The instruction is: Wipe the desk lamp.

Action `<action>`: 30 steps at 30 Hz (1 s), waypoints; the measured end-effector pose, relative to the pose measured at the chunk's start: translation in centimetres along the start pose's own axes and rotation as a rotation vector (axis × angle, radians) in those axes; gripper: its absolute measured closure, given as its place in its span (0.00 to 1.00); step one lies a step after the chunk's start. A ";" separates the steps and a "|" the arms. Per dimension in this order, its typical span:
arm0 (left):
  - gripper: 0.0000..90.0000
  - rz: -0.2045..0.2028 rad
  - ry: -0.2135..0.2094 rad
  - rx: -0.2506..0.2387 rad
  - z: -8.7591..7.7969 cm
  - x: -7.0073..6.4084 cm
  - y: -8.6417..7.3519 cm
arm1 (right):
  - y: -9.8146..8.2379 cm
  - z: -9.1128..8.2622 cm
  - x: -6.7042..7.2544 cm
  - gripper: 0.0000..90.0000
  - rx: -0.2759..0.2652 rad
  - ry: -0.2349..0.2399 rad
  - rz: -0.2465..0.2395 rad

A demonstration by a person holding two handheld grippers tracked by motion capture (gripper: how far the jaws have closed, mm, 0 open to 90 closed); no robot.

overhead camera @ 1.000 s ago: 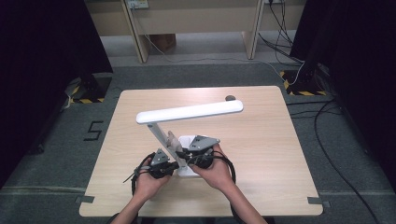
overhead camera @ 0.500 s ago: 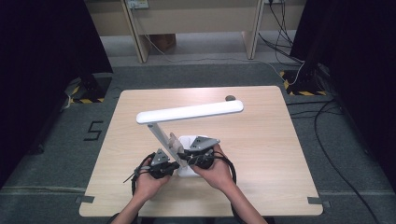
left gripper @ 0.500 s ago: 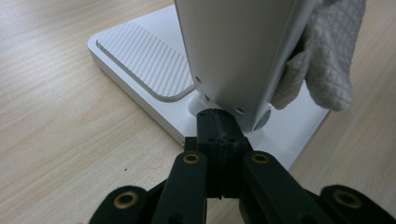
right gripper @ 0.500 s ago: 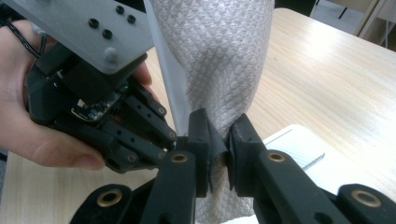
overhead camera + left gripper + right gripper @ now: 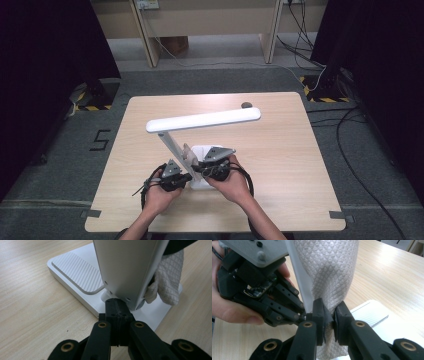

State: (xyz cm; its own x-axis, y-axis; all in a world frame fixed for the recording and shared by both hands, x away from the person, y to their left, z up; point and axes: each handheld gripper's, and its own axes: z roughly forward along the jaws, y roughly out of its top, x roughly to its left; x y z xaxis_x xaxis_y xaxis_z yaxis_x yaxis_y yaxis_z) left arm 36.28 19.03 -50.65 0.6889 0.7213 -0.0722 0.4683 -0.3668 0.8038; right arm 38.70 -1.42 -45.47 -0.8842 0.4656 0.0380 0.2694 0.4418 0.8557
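From above, a white desk lamp (image 5: 202, 120) stands on the near middle of the wooden table (image 5: 280, 150), its long head held level over the tabletop and its slanted stem running down to a flat white base close to the person's hands. The left gripper (image 5: 175, 176) sits at the foot of the stem on the left, and the right gripper (image 5: 212, 162) is just beside it on the right, over the base. A small dark object (image 5: 246, 105) lies near the far edge of the table; I cannot tell what it is.

In the left gripper view, the left gripper (image 5: 118, 312) has its fingers pressed flat together with nothing between them, their tip touching or all but touching the lower end of the lamp stem (image 5: 125, 270) where it meets the base (image 5: 75, 272). The base has a ribbed panel on top. A white quilted cloth (image 5: 167, 280) hangs against the far side of the stem.

In the right gripper view, the right gripper (image 5: 329, 317) has its fingers pinched on that cloth (image 5: 327, 267), the fabric bunched in the narrow gap between them and spreading wide above. The cloth lies against the white stem (image 5: 298, 282). The left gripper (image 5: 262, 297) sits just to the left, held in a hand (image 5: 229, 307), and a corner of the base (image 5: 374, 315) shows to the right.
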 end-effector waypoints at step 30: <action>0.45 0.011 0.023 -0.267 -13.1 0.2 6.8 | 0.1 -0.2 0.0 0.89 0.001 0.003 -0.017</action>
State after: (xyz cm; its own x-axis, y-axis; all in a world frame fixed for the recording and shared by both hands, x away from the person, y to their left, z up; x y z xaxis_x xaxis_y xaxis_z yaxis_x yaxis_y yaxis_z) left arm 32.37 24.42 -37.44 0.6790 0.7323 -0.0521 0.2968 -0.2088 0.9318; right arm 38.67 -1.58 -45.32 -0.8899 0.4555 0.0253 0.2548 0.4503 0.8558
